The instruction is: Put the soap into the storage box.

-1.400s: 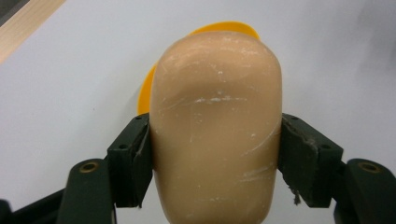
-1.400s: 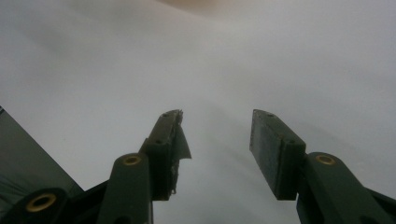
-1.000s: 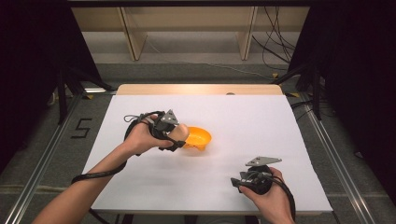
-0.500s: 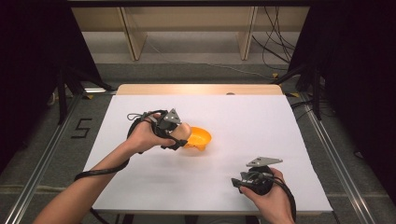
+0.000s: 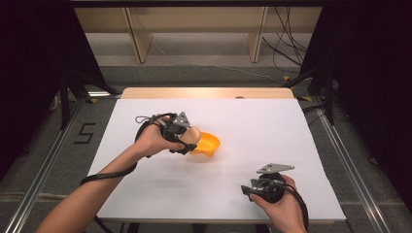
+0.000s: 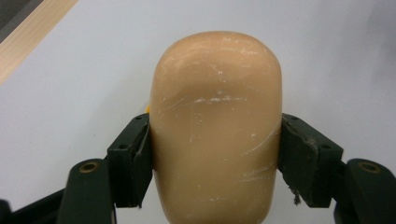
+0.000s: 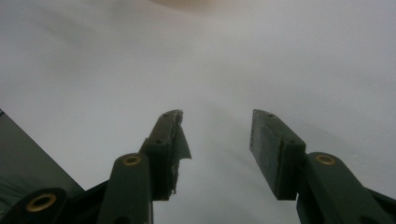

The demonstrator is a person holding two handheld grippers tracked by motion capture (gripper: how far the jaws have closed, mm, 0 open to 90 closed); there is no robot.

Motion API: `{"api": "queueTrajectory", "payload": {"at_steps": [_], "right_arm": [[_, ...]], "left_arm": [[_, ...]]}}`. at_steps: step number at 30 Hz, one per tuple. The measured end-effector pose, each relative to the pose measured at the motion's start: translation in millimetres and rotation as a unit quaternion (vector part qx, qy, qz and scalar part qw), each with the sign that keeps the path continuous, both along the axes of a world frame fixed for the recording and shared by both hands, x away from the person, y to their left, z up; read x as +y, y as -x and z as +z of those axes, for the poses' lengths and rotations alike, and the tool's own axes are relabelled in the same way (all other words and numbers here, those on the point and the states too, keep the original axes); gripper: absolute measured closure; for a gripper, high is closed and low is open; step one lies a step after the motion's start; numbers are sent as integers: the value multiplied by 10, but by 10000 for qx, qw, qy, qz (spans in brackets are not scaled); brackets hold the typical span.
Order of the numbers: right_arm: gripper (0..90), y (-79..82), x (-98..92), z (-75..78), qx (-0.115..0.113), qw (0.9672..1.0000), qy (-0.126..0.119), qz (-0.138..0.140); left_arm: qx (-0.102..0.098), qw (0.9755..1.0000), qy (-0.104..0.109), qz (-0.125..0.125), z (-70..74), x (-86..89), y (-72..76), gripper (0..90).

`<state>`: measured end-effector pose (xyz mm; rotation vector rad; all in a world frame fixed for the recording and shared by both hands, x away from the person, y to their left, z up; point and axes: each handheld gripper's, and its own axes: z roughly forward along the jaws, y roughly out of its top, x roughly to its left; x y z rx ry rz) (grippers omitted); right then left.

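the tan rounded block is clamped between the two black jaws of the left gripper, its long axis running straight out along them, domed end pointing away over the white table. in the high view the block pokes from the left gripper toward the orange bowl, right at its near rim. the right gripper rests near the table's front edge, jaws apart and holding nothing.

left tongs clamped tight; right tongs parted, empty.
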<state>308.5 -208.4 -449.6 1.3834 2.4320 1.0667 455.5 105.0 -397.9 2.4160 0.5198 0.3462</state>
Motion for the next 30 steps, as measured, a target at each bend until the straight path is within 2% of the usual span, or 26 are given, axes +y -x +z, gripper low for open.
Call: {"api": "queueTrajectory", "payload": {"at_steps": [4,10,12,14,17,18,29,30], "right_arm": [[541,-1,-2,1,-10,10000,-7,-29],[542,8,3,3,68,9999,-72,-40],[541,3,-4,1,-15,10000,-15,-2],[541,21,6,13,118,9999,-21,-79],[541,20,3,12,102,9999,-21,-72],[541,7,-5,2,-7,10000,-14,-12],[541,9,-8,2,-33,10000,-17,0],[541,2,-14,-8,-111,9999,14,30]], "left_arm": [[22,9999,69,76,-18,-15,-17,323],[0,10000,34,18,-12,-35,-41,324],[-13,10000,78,29,-14,-47,-50,324],[-20,9999,97,36,-15,-52,-54,324],[-28,9999,120,29,-19,-74,-71,323],[-28,9999,120,29,-19,-74,-71,323],[7,10000,75,-16,-31,-116,-137,323],[19,10000,93,6,-33,-120,-143,323]]}}
